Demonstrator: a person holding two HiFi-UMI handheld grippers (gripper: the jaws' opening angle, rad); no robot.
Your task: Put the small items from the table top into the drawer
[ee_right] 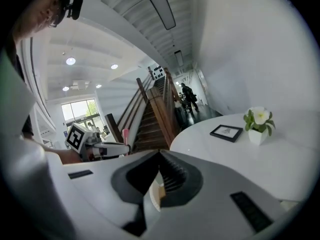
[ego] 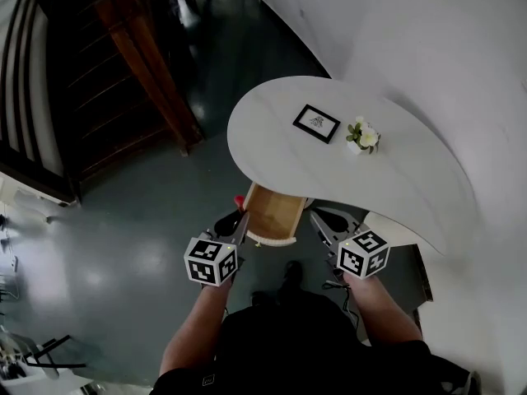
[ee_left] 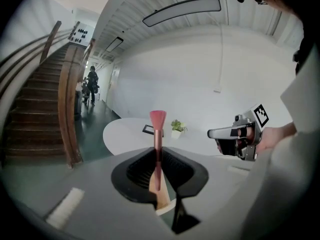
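**Brush held beside the open drawer**

The left gripper [ego: 240, 220] is clamped on one pink-bristled makeup brush with a rose handle [ee_left: 157, 134]. The brush runs along the jaws, bristles forward. One open wooden drawer [ego: 272, 213] lies just to this gripper's right and below it. The right gripper [ego: 318, 220], on the drawer's far side, is closed and empty. Ahead of both grippers, the white curved table [ego: 412, 189] carries one black picture frame [ego: 316, 123] and one small potted white flower [ego: 362, 137].
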